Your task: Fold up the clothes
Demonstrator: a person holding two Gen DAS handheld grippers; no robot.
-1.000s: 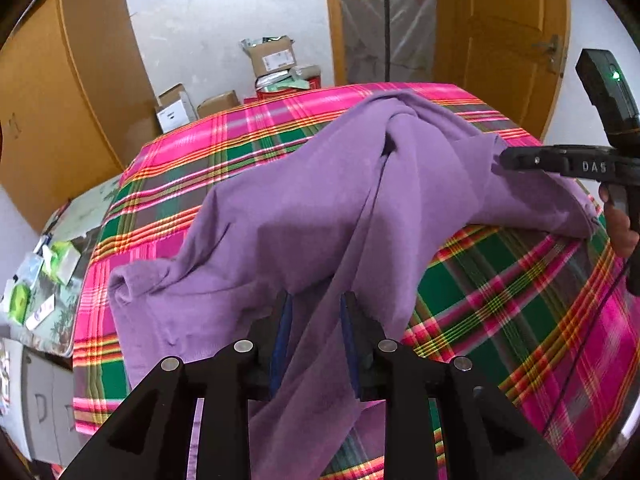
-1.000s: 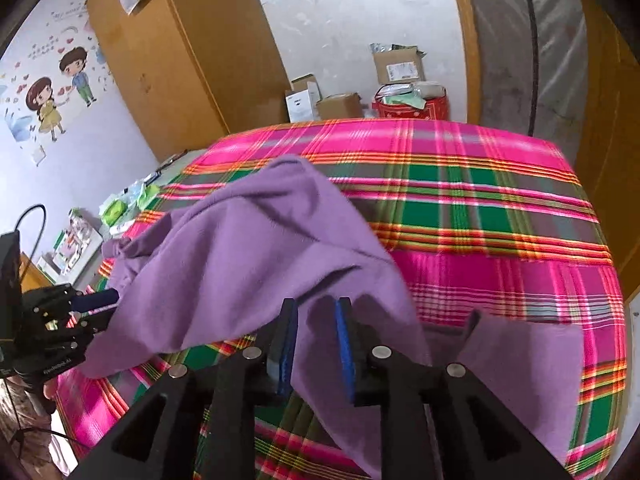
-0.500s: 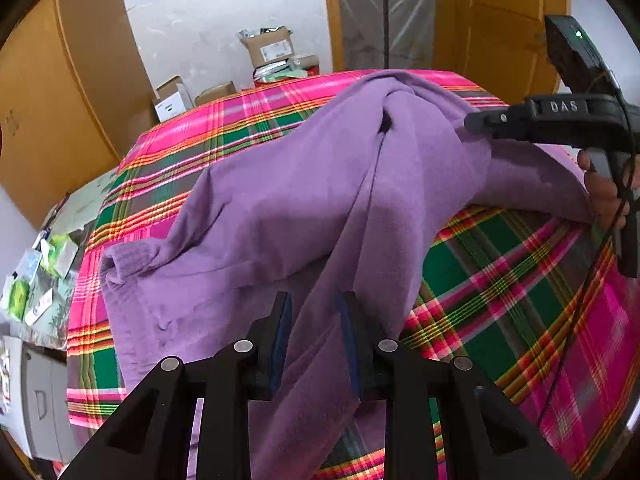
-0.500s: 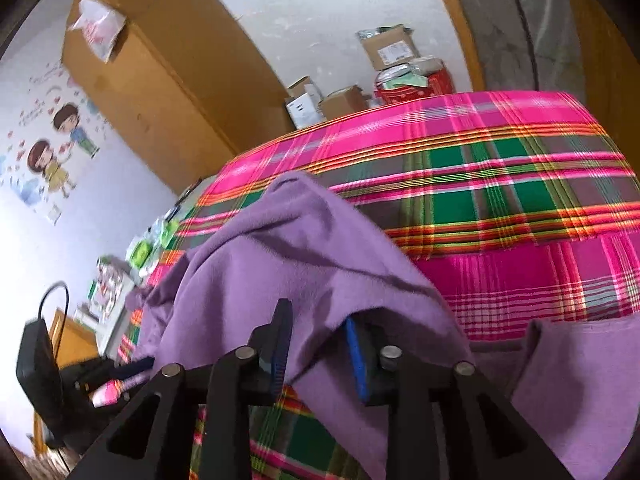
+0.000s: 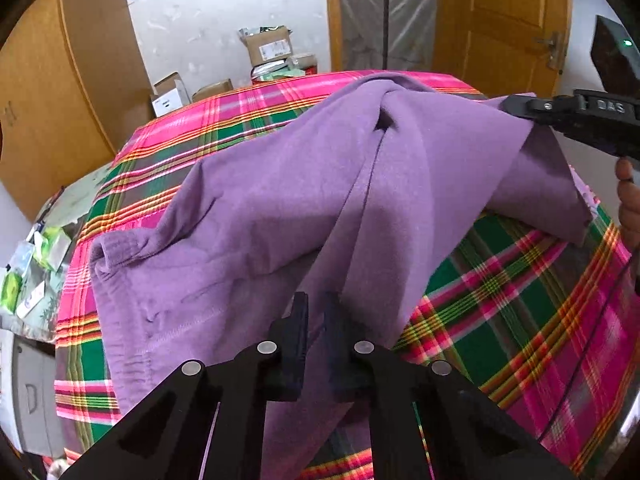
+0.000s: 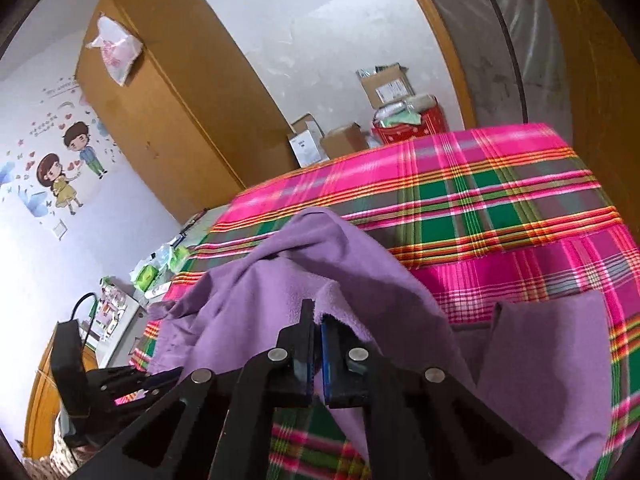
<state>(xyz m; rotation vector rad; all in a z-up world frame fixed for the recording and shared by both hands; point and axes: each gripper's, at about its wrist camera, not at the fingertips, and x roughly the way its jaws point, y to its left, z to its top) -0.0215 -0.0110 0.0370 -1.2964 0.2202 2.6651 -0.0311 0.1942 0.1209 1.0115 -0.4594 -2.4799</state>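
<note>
While both tools point down at the work, the left hand-held gripper (image 5: 316, 312) has just closed its jaws, and a fold of the purple garment (image 5: 280, 200) is pinched between them. The right hand-held gripper (image 6: 316, 320) has likewise just been closing and is clamped on a raised edge of the same garment (image 6: 360, 264), which peaks at its fingertips. From each grip the cloth drapes away over the plaid-covered counter (image 5: 520, 320), partly lifted and partly lying flat, with a ribbed cuff resting ahead and to the left of the left tool. A person's hand (image 5: 628, 200) holds the right tool at the frame edge. Beyond the counter, cardboard boxes (image 6: 384, 84) stand against the wall, beside a wooden wardrobe (image 6: 168, 112) and a wooden door (image 5: 504, 20).
</note>
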